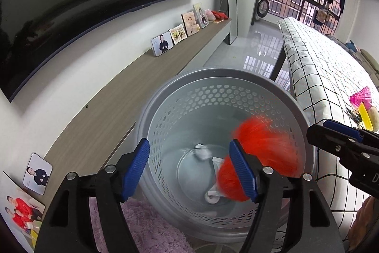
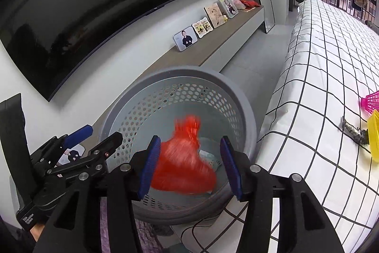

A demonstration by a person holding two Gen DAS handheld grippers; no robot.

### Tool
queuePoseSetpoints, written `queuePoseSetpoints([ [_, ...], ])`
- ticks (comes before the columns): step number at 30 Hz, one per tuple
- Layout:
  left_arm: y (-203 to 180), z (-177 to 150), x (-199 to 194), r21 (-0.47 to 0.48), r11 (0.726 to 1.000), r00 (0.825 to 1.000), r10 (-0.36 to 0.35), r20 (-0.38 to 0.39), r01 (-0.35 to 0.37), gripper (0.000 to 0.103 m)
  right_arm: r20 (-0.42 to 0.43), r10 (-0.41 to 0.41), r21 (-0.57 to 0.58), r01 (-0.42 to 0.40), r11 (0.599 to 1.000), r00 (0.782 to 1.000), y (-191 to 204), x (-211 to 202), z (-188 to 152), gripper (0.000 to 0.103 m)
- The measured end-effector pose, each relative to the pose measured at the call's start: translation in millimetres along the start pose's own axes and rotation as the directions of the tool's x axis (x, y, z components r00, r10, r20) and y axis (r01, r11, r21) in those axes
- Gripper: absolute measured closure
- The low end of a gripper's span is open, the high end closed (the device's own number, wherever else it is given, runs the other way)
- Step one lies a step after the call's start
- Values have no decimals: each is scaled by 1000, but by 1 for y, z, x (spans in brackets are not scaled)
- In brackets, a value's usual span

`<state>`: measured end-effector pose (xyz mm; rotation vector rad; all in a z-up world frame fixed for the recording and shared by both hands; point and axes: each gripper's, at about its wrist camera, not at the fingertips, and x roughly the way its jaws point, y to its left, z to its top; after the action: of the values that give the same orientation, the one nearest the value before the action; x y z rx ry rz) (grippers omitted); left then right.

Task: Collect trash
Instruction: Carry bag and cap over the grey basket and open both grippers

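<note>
Both grippers, left gripper (image 1: pixel 191 170) and right gripper (image 2: pixel 189 164), hang with jaws apart and empty over the grey perforated bin (image 2: pixel 246 110), apparently positioned so the blurred red item (image 2: pixel 182 160) inside the bin lands on paper scraps (image 1: pixel 202 152).

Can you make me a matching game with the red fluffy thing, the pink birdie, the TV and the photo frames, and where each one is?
Things:
1. red fluffy thing
2. pink shuttlecock
3. TV
4. photo frames

Places:
A. on the wall
B. on the checked tablecloth
C. over the open grey basket
D. standing on the long wooden shelf

Pairs: 1-C, 2-B, 3-A, 4-D
</note>
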<state>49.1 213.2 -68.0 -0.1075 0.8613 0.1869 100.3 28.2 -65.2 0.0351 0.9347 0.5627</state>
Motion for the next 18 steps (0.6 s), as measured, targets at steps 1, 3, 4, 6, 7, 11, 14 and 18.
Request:
queuePoseSetpoints([
  [1,1,0,-1,-1,1000,1000,1,0,-1,35,0,0,-1,0,1000,1000,0,1,0,53],
  [3,2,0,-2,-3,1000,1000,2,1,-2,35,-2,-1,-3,1,1000,1000,0,1,-1,53],
  [4,2,0,-1,-4,1000,1000,3,2,-3,35,-2,-1,-3,1,1000,1000,0,1,-2,53],
  [6,3,-1,-3,-5,1000,1000,3,4,-3,35,-3,1,-4,-1,1000,1000,0,1,-2,53],
  [7,3,-2,-3,-7,1000,1000,3,5,-3,35,-3,1,-5,-1,1000,1000,1,1,-2,53],
  [11,3,-2,-5,-9,1000,1000,4,7,-4,35,1,1,-8,-1,1000,1000,2,1,-3,53],
  [14,3,-2,-7,-10,1000,1000,5,8,-5,35,4,-1,-8,1,1000,1000,3,0,-3,53],
  [18,3,-3,-9,-11,1000,1000,9,11,-9,35,7,-6,-11,6,1000,1000,5,-1,-5,53],
])
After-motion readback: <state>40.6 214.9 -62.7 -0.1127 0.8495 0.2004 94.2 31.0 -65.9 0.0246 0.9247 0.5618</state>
